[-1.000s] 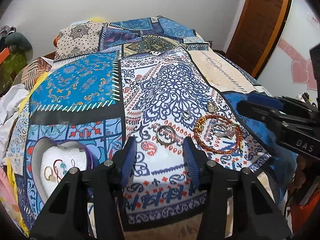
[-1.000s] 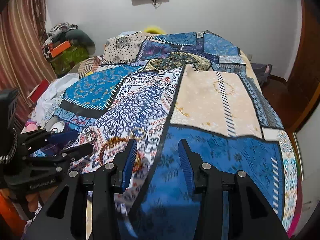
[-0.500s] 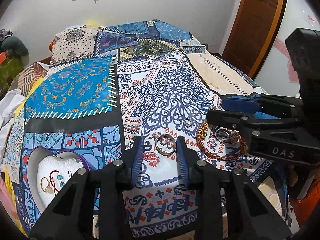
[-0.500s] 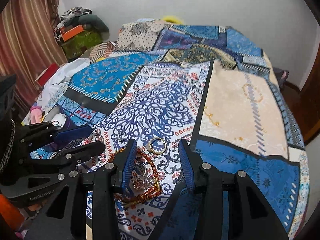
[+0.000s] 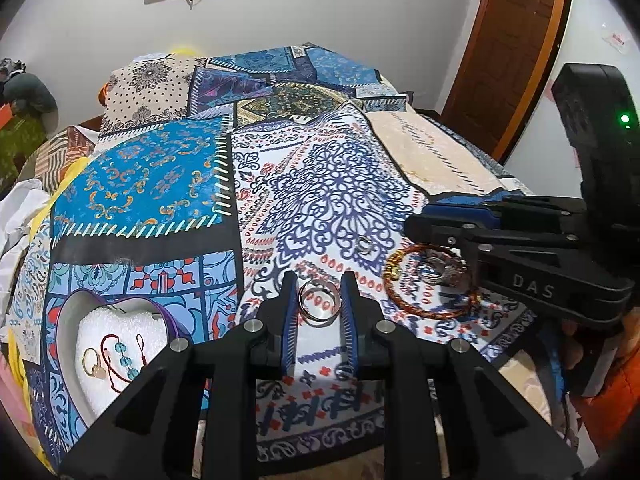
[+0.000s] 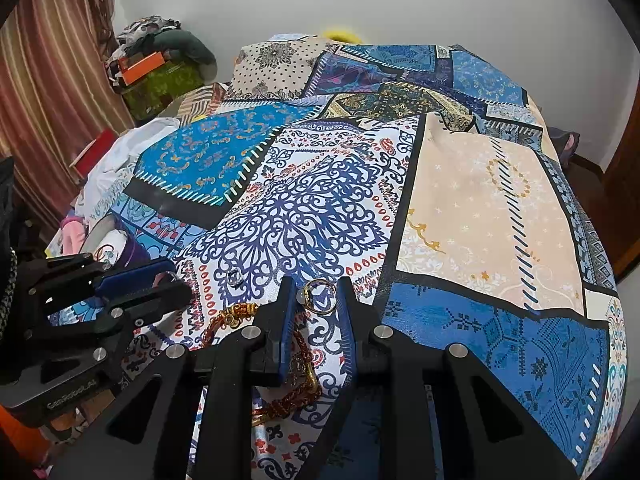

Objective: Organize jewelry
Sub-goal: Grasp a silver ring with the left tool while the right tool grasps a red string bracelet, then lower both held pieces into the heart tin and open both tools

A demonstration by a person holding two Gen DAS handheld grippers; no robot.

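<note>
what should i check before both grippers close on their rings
1. Silver ring between the left gripper fingers: ok.
2. Gold ring between the right gripper fingers: ok.
3. Both grippers open: ok.
4. Pads touching the rings: cannot tell.
5. Red bracelet outside the right gripper's jaws: not ok, it lies under them.
6. Heart box has bare space: ok.

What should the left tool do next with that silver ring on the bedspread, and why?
Probably close a little further. The left tool already brackets the silver ring, which lies on the bedspread, with a blue finger at each side. Once gripped, the ring could go to the heart-shaped box that holds other jewelry.
</note>
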